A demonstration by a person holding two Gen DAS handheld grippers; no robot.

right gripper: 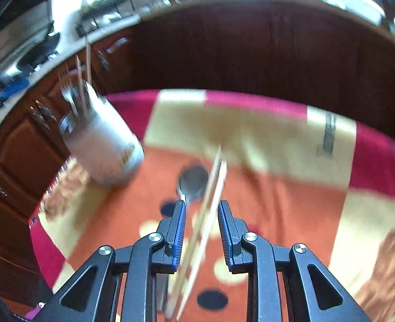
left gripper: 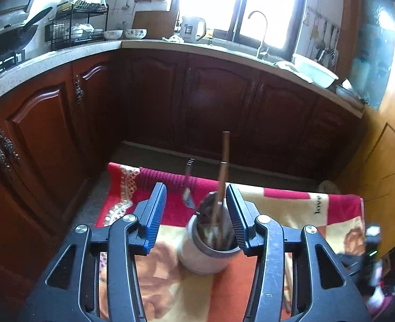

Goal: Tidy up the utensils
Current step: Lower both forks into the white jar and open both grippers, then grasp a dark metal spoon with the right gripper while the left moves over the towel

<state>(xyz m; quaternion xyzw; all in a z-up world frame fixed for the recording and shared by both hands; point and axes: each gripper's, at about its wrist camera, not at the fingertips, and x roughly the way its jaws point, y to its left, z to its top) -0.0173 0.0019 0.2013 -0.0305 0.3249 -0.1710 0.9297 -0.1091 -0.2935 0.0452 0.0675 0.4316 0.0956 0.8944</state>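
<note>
A white utensil jar (left gripper: 202, 255) stands on a patterned red and orange blanket (left gripper: 291, 209). It holds wooden chopsticks (left gripper: 223, 171) and a metal utensil (left gripper: 189, 179). My left gripper (left gripper: 196, 186) is open, one blue pad on each side of the jar's rim; the left pad is clear of it. In the blurred right wrist view the jar (right gripper: 103, 145) is at the left. A pair of pale chopsticks (right gripper: 210, 196) and a metal spoon (right gripper: 193, 181) lie on the blanket (right gripper: 264, 134). My right gripper (right gripper: 202, 202) is open just above them, the chopsticks running between its jaws without touching the pads.
Dark wooden cabinets (left gripper: 184, 102) run under a pale L-shaped counter (left gripper: 71, 51) behind the blanket. On the counter are a wok (left gripper: 7, 43), a dish rack (left gripper: 76, 26), a kettle (left gripper: 193, 29), a sink tap (left gripper: 261, 32) and a white basin (left gripper: 315, 71). A wooden door (left gripper: 379, 161) is at the right.
</note>
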